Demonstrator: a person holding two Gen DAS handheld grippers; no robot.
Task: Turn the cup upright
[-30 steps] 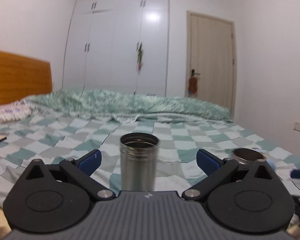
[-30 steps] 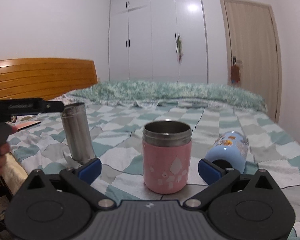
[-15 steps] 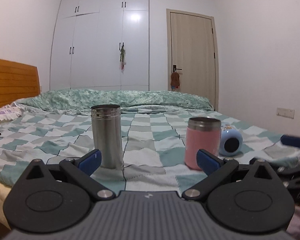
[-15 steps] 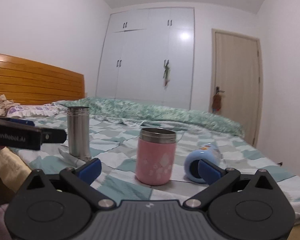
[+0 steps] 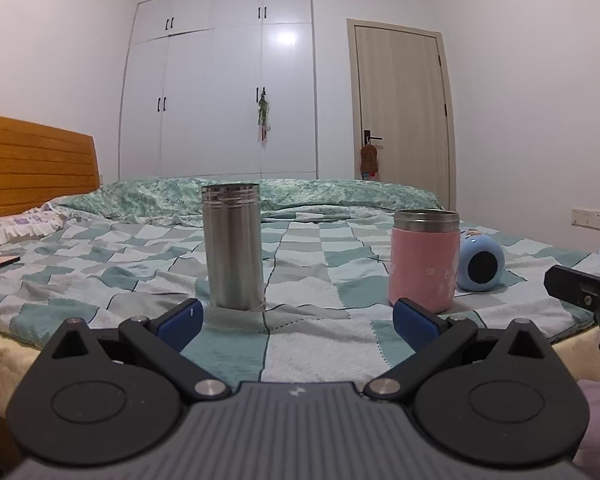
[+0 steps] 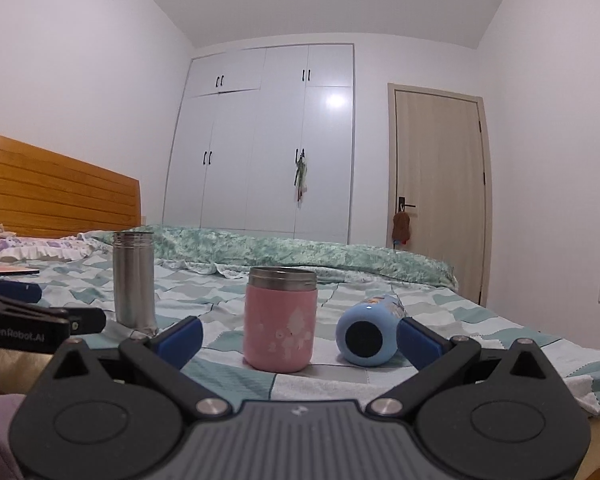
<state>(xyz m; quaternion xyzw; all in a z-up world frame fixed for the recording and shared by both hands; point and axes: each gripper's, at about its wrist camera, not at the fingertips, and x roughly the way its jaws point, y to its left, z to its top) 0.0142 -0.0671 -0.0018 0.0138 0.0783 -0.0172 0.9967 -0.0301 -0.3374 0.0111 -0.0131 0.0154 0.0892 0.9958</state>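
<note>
Blue cup (image 6: 366, 330) lies on its side on the bed (image 6: 500, 332), mouth toward camera, just inside the right gripper's (image 6: 298, 338) right finger; right is nearer. Both jaws open, empty; left gripper (image 5: 296, 316) faces the steel cup (image 5: 232, 246).

Steel cup (image 5: 233, 245) and pink cup (image 5: 424, 260) standing well apart, leaving open bedspread (image 5: 320, 280) between; blue cup (image 6: 367, 330) lying just beside pink cup's right.
</note>
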